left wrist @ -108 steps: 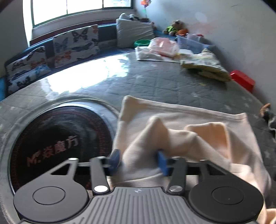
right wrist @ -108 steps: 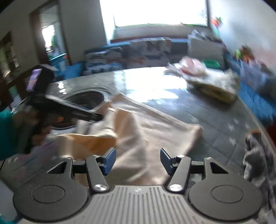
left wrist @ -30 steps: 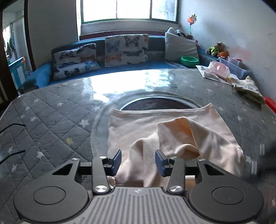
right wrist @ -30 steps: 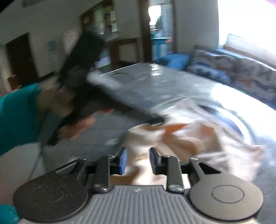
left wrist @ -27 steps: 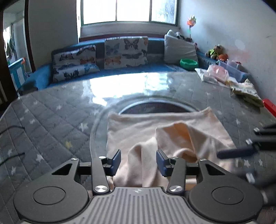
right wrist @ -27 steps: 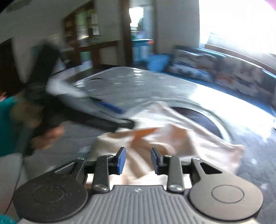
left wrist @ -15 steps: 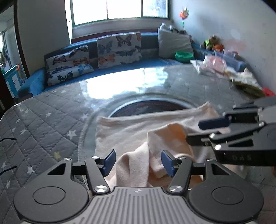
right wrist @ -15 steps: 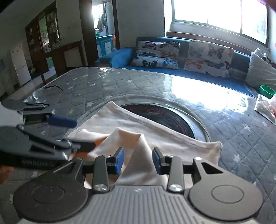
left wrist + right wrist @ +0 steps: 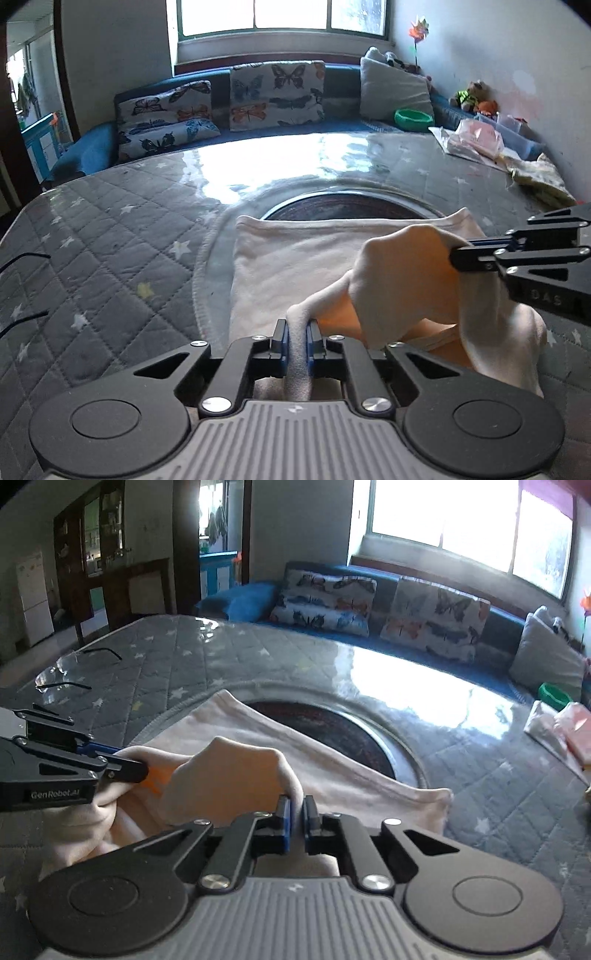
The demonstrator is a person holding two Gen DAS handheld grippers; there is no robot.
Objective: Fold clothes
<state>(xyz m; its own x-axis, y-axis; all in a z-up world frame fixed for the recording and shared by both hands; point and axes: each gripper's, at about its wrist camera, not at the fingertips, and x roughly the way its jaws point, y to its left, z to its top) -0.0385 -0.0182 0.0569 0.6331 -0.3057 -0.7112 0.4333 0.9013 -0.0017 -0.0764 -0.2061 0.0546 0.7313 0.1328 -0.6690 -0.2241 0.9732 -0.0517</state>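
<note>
A cream garment (image 9: pixel 295 258) lies on the grey quilted table, its far edge over a dark round inset (image 9: pixel 347 208). My left gripper (image 9: pixel 297 332) is shut on a raised fold of its near edge. My right gripper (image 9: pixel 295 810) is shut on another bunched fold of the same garment (image 9: pixel 332 771). Each gripper shows in the other's view: the right one (image 9: pixel 458 251) comes in from the right and the left one (image 9: pixel 142 766) from the left, both pinching the lifted cloth between them.
A pile of clothes and bags (image 9: pixel 476 140) lies at the table's far right, with a green bowl (image 9: pixel 413 119) behind it. Glasses (image 9: pixel 62 672) lie at the table's left. A sofa with butterfly cushions (image 9: pixel 277 96) runs behind the table.
Both grippers have closed on the near folds of the garment; half a second ago both were open around the cloth. The cloth between them is now lifted.
</note>
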